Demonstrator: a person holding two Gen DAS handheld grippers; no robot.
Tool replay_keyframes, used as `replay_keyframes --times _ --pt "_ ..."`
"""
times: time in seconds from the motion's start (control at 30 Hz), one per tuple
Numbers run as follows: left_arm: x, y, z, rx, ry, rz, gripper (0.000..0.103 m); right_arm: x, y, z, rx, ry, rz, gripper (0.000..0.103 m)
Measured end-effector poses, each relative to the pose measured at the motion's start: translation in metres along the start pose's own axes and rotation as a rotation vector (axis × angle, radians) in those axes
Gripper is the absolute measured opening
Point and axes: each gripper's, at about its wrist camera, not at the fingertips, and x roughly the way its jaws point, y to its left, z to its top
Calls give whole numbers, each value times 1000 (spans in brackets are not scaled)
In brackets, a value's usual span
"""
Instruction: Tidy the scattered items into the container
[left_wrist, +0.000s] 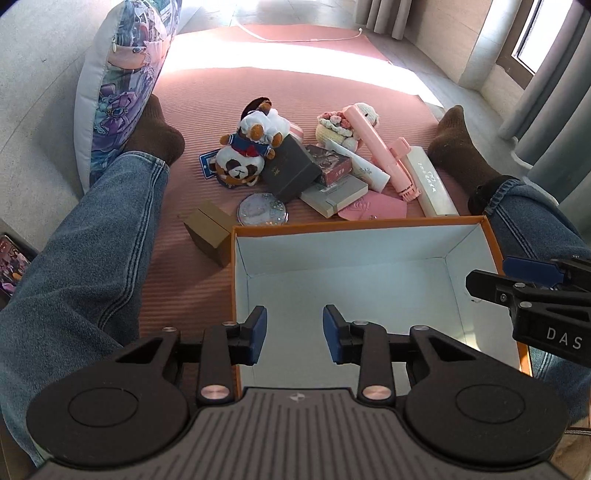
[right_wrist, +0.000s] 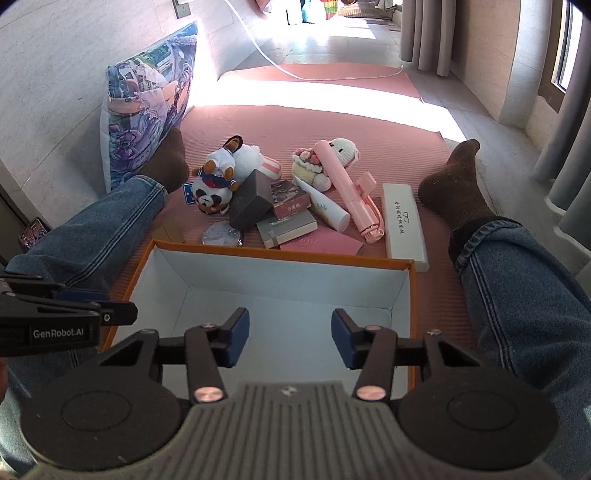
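Observation:
An orange-rimmed box with a white, empty inside lies on the pink mat between the person's legs. Beyond it lies a pile: a panda plush, a dark grey box, a round glittery compact, a small brown box, a pink handheld fan, a long white case, a pink wallet. My left gripper is open and empty over the box's left side. My right gripper is open and empty over the box.
The person's jeans legs and brown socks flank the box. A printed cushion leans at the left wall. A phone lies at the far left. Curtains hang at the right.

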Motion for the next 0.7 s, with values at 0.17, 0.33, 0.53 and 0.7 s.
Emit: replay_keyframes --times 0.17,0.33,0.53,0.7 --pt "19 37 44 -90 42 8 53 22 1 33 -29 22 57 53" --pt "53 70 79 -156 122 64 60 50 6 70 -105 27 99 53" --pt "111 99 103 -284 256 43 68 105 11 112 -171 61 132 54" --pt "150 118 105 -412 324 83 70 149 12 132 -192 94 184 61"
